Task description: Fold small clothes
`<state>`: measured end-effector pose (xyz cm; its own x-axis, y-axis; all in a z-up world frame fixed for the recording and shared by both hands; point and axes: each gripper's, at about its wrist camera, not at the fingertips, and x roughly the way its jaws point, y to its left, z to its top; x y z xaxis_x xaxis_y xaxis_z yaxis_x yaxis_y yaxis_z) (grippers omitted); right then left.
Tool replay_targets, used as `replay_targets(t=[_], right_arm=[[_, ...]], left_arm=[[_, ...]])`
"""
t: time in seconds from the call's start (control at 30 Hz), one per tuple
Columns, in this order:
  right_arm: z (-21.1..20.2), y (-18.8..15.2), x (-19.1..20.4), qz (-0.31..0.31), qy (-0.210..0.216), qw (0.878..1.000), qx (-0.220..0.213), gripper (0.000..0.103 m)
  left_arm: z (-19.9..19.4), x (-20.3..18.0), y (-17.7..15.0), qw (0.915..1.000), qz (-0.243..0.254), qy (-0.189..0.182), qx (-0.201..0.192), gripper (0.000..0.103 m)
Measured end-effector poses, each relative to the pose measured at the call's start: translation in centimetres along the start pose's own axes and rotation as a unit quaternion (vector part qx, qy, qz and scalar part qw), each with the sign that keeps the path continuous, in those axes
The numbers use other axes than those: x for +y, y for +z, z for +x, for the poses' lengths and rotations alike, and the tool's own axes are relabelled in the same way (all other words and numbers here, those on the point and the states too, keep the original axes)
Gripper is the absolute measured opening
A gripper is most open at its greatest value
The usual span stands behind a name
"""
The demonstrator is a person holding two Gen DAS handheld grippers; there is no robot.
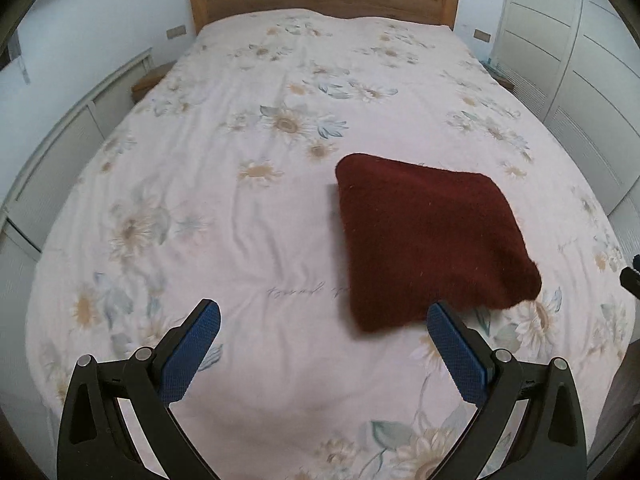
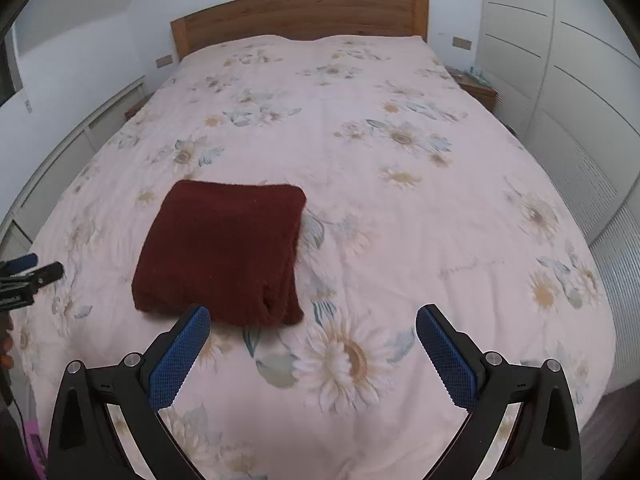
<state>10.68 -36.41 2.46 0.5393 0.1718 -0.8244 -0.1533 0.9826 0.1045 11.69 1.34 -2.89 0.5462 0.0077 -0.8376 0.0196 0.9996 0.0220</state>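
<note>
The cloth (image 1: 428,240), a dark red fuzzy piece already folded into a thick near-square pad, lay on the bed (image 1: 248,184) toward its foot end, flat on the flowered cover. Both grippers hovered above the cover with nothing between their blue pads: the left gripper (image 1: 324,316) spread wide, the right gripper (image 2: 312,318) spread just as wide.

From the left gripper the cloth sat ahead and to the right, its near corner just beside the right-hand pad. From the right gripper it sat ahead and to the left, its near edge (the one showing the stacked fold layers) close to the left-hand pad. So the cloth lay between the two, and neither looked clearly nearer. The pad had almost no long axis; its sides ran roughly along and across the bed.

A line of faint script was printed on the cover near the cloth, upside down and too blurred to read. No label showed on the cloth.
</note>
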Motion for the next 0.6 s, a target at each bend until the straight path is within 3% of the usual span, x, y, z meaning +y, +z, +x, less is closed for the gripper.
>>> replay_targets(t=[0.23, 0.6], right_arm=[[-1.7, -2.4, -0.6, 0.005, -0.01, 1.0, -0.001, 0.103], [-2.3, -3.3, -0.6, -0.004, -0.021, 1.0, 0.009, 0.103]], left_arm=[[-1.6, -0.2, -2.0, 0.9998, 0.014, 0.013, 0.002, 0.102], [-1.0, 0.6, -3.1, 0.9998, 0.011, 0.015, 0.012, 0.102]])
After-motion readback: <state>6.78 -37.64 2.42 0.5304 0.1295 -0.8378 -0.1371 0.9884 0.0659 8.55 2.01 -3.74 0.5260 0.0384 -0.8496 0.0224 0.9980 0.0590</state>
